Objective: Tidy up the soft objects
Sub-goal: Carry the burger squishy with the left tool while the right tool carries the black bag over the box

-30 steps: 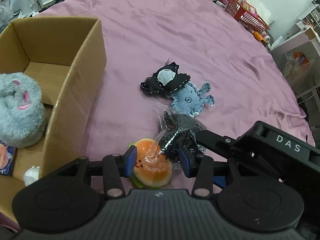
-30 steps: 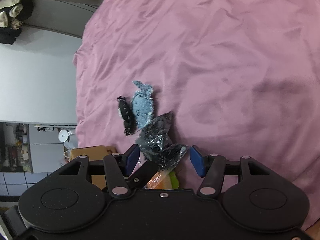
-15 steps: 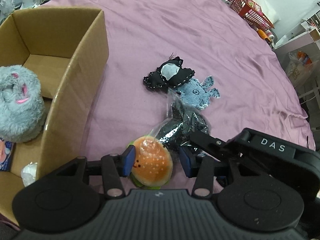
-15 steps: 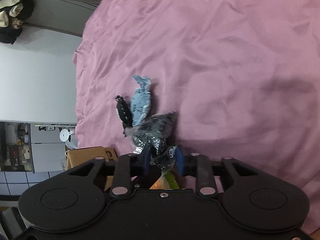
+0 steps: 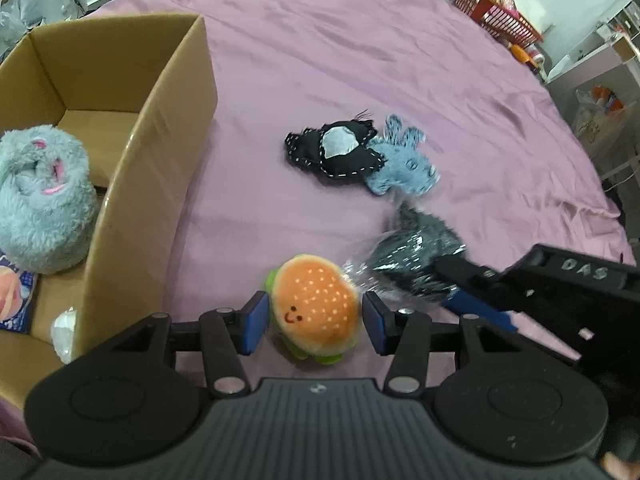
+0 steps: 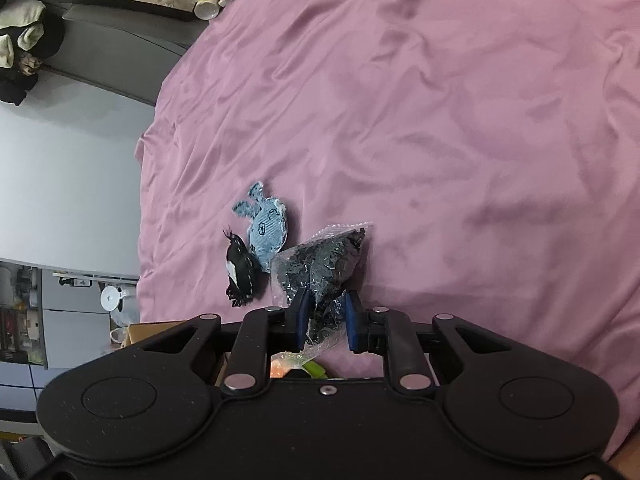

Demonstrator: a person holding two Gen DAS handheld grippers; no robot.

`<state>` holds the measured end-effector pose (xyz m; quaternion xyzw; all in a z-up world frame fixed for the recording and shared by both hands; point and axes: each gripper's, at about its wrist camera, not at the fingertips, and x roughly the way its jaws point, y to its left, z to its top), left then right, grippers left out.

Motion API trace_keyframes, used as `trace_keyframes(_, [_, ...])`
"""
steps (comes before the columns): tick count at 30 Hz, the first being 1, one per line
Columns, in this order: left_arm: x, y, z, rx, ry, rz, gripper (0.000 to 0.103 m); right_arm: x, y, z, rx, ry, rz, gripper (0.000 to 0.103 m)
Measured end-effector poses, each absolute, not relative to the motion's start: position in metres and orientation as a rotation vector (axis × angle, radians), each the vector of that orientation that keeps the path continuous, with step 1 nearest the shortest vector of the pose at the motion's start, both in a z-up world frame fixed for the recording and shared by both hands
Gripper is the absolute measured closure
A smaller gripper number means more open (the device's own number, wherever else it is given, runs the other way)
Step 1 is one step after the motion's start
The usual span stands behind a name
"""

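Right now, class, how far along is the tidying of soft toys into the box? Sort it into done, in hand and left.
Done: the grey fluffy toy lies in the cardboard box. In hand: the right gripper is shut on the plastic-wrapped dark toy; the open left gripper straddles the burger plush. Left: the black toy and blue toy on the pink cloth.

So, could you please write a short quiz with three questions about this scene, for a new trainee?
1. True or false: the right gripper is shut on the plastic bag of dark material.
2. Which toy sits between the open fingers of the left gripper?
A. burger plush
B. blue plush
C. black plush
3. What already lies inside the cardboard box? Name the biggest item.

Key:
1. True.
2. A.
3. The grey fluffy plush.
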<state>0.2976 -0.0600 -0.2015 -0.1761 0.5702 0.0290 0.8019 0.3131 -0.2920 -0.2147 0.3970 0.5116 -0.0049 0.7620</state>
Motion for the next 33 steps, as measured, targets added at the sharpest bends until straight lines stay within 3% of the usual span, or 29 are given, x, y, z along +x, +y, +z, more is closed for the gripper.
trace_keyframes(8, [0.302,-0.066,-0.215,-0.383,1.231,0.070,0.054,0.314,-0.288,-0.214,0.852,1.119,0.018,0.085])
trace_keyframes(12, [0.302,-0.063,-0.215,-0.426,1.210,0.069,0.067,0.316,-0.285,-0.210,0.843,1.106,0.038,0.085])
trace_keyframes(15, [0.301,-0.061,-0.204,-0.414,1.179,0.070,0.071,0.316,-0.281,-0.204,0.838,1.084,0.067,0.086])
trace_keyframes(33, [0.279,-0.018,-0.140,-0.421,1.028,0.116,0.071,0.307,-0.256,-0.162,0.754,0.952,0.237,0.086])
